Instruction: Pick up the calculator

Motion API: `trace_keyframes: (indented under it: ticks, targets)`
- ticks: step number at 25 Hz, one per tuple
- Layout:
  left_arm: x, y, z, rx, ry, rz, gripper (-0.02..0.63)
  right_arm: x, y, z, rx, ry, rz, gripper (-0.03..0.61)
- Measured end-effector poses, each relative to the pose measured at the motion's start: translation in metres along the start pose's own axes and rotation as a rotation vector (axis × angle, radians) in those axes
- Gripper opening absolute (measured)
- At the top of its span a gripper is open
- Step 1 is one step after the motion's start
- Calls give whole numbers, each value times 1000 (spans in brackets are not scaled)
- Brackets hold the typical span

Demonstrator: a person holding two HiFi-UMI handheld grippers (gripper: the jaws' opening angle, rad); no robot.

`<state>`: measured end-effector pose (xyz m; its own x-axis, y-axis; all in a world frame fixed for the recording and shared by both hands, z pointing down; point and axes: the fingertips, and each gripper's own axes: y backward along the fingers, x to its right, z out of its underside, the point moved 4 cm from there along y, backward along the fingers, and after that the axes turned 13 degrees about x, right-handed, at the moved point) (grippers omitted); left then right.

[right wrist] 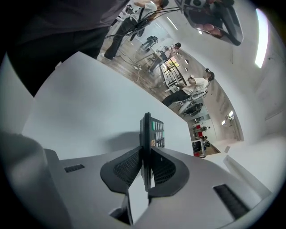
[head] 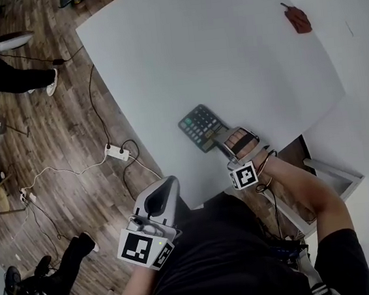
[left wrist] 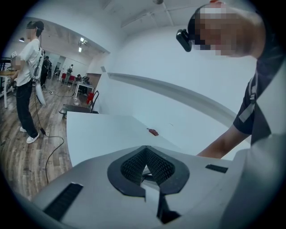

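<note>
The dark calculator (head: 198, 126) with rows of grey and green keys is at the near edge of the white table (head: 214, 55). My right gripper (head: 222, 139) grips its near end. In the right gripper view the calculator (right wrist: 154, 129) stands edge-on between the pads, and my right gripper (right wrist: 145, 154) is shut on it, with both pads pressing its faces. My left gripper (head: 167, 184) hangs off the table to the lower left, over the wooden floor. In the left gripper view my left gripper (left wrist: 145, 154) has its pads meeting at the tips, with nothing between them.
A small red object (head: 298, 19) lies at the far right of the table, also seen as the red object (left wrist: 153, 132) in the left gripper view. A power strip (head: 117, 153) and cables run across the floor. A person (left wrist: 27, 85) stands at the left.
</note>
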<state>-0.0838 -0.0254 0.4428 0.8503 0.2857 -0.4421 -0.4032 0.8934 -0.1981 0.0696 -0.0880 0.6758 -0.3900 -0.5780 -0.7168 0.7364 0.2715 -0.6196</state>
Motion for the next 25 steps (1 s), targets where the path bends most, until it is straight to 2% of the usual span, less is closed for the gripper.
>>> trace_keyframes:
  ticks: [4, 9, 15, 20, 25]
  targets:
    - [2, 2, -10, 21, -16, 24, 6, 36, 15, -12, -19, -114, 69, 57]
    - [12, -5, -16, 55, -43, 72, 6, 91, 53, -23, -62, -302, 249, 57]
    - [21, -20, -43, 132, -121, 143, 6, 155, 102, -38, -92, -458, 464, 58]
    - [24, -34, -71, 187, -174, 158, 6, 196, 142, -53, -115, -523, 589, 57]
    - [37, -45, -93, 217, -210, 196, 6, 226, 175, -68, -93, -590, 682, 57]
